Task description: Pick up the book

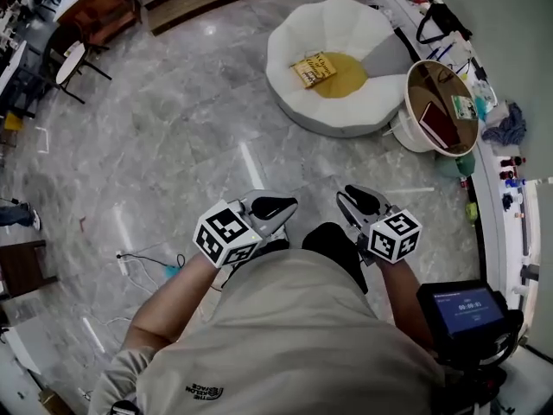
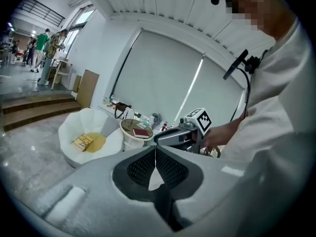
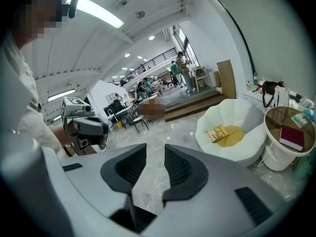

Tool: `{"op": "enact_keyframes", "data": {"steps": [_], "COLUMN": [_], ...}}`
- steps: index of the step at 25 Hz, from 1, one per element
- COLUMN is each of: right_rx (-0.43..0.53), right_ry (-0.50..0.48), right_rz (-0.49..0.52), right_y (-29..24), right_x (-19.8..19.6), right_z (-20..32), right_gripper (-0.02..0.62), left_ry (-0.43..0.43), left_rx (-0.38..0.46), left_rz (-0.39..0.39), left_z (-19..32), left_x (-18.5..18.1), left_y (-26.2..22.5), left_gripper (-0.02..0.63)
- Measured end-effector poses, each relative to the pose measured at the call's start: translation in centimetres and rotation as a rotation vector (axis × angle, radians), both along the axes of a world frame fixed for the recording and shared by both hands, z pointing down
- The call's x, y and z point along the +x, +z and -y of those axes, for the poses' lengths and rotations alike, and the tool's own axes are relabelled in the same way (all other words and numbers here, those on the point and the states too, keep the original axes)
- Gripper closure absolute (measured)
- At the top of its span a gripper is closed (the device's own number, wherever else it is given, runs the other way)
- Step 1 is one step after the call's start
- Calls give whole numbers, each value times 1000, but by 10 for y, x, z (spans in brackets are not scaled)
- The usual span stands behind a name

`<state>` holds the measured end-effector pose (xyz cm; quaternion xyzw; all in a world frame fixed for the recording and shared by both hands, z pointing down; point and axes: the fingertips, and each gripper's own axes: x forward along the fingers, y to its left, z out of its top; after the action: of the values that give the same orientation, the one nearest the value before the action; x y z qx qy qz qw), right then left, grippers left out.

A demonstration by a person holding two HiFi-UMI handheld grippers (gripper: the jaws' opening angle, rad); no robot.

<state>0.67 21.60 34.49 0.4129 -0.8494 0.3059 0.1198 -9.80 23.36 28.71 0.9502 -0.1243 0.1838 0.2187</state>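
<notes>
The yellow book (image 1: 313, 69) lies flat on a yellow cushion (image 1: 346, 78) in the seat of a white armchair (image 1: 302, 33), across the grey marble floor (image 1: 173, 128) and well apart from both grippers. Just beside the chair stands a round table (image 1: 411, 132) with a red book (image 1: 439, 124) on top. A person holds the two grippers side by side close to the body, both pointing towards the chair. The left gripper (image 1: 281, 207) has its jaws pressed together, tips touching, with nothing between them; past them in its own view the yellow book (image 2: 82, 141) shows in the chair. The right gripper (image 1: 356, 201) has its jaws apart with a clear gap and only floor showing through; it holds nothing, and the yellow book (image 3: 216, 134) lies far ahead of it
</notes>
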Motion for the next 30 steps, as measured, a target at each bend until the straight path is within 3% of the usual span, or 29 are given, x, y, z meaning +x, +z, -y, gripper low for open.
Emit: {"op": "enact_keyframes", "data": {"steps": [7, 10, 16, 21, 24, 30], "right_rx": [-169, -196, -261, -303, -359, -505], "right_ry": [128, 147, 197, 255, 325, 432], "right_rz": [225, 290, 434, 496, 600, 738], "right_y": [35, 49, 112, 176, 223, 341], "right_x": [-2, 0, 18, 49, 68, 92], "right_z": [99, 129, 247, 354, 411, 481], "right_gripper": [472, 474, 474, 479, 479, 471], "left_ry": [-97, -124, -172, -173, -147, -65], "left_rx": [-37, -43, -82, -145, -183, -224], "left_rz": [-45, -24, 37, 85, 94, 105], "left_z": [79, 94, 188, 280, 333, 409], "left_x": [-30, -39, -36, -2, 29, 87], "left_y": [2, 5, 29, 57, 79, 132], "left_gripper": [598, 598, 598, 598, 598, 598]}}
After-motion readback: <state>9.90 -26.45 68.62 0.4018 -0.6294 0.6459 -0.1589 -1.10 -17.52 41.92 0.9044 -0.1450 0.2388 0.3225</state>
